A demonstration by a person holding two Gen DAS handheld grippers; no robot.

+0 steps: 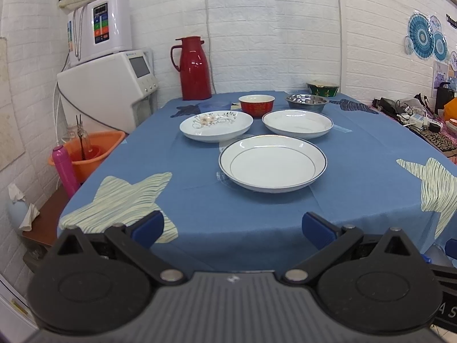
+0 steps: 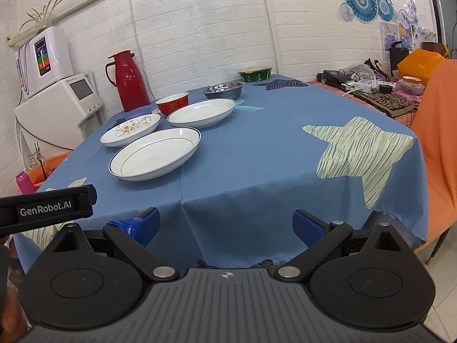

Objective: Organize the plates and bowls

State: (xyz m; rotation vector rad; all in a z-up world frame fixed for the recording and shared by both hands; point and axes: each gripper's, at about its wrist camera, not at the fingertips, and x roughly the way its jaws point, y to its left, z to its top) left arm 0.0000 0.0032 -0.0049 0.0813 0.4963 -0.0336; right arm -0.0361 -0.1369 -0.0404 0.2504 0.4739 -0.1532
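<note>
My left gripper [image 1: 232, 230] and right gripper [image 2: 225, 227]: both gaping, empty.
Beyond them, three plates (white) sit near the red bowl [image 1: 256, 105].

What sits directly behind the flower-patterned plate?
Behind the flowered plate stand a red bowl and, further back, the red thermos. A blue lid-like thing lies between, its near edge hidden by the plate.

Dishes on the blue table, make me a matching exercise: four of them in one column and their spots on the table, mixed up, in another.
1. flowered plate
2. blue-rimmed plate
3. red bowl
4. green bowl

A. nearest the grippers
B. far edge by the wall, behind the metal bowl
C. left of the plain white plate
D. in front of the red jug, behind the plates

Pairs: 1-C, 2-A, 3-D, 4-B
</note>
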